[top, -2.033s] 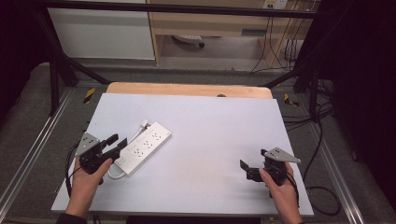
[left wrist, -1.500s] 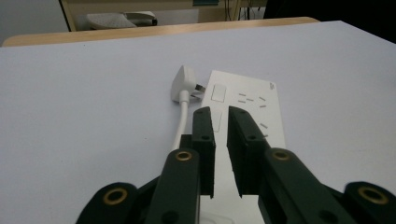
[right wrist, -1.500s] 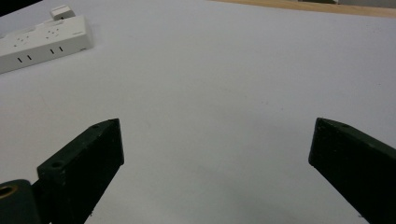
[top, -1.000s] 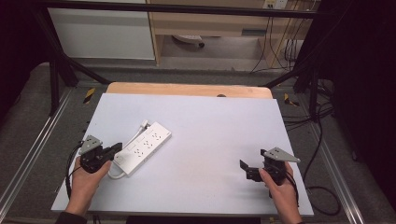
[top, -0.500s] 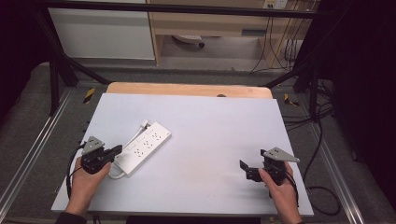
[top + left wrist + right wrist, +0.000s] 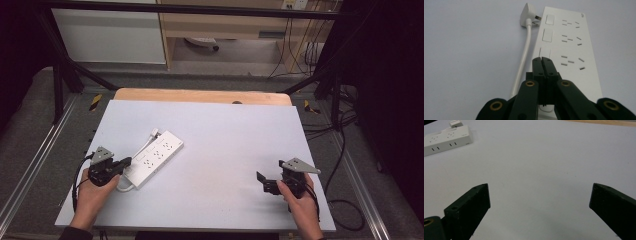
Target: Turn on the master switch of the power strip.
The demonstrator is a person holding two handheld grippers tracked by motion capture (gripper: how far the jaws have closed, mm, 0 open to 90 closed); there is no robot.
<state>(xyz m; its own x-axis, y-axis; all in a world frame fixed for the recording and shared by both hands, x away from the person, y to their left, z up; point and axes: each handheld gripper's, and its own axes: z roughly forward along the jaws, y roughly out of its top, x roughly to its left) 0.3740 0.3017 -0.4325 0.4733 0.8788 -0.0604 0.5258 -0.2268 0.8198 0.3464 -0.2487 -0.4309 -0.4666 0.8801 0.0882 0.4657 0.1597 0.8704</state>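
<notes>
White power strip [image 6: 156,157] lies flat on the left half of the table [image 6: 225,130], angled so its far end points up and right, sockets and switches facing up. Its white cord [image 6: 522,60] runs along one long side and the plug [image 6: 528,13] lies loose by the far end, touching or just beside the strip, plugged into nothing as far as I can tell. The left gripper [image 6: 120,163] sits at the strip's near end, jaws pressed fully together with nothing between them; in the left gripper view the closed tips [image 6: 541,61] hover over or rest on the nearest rocker switch [image 6: 545,53], and I cannot tell whether they actually touch it. My read is that the step in hand is poking that nearest switch with the closed tips. The two farther switches look flat, and I cannot tell on or off for any of them, so I judge the press either just made or about to be made, with the other switches possibly left. The right gripper [image 6: 264,183] rests well apart at the right front of the table, jaws spread wide and empty, pointing across bare tabletop toward the strip, idle.
</notes>
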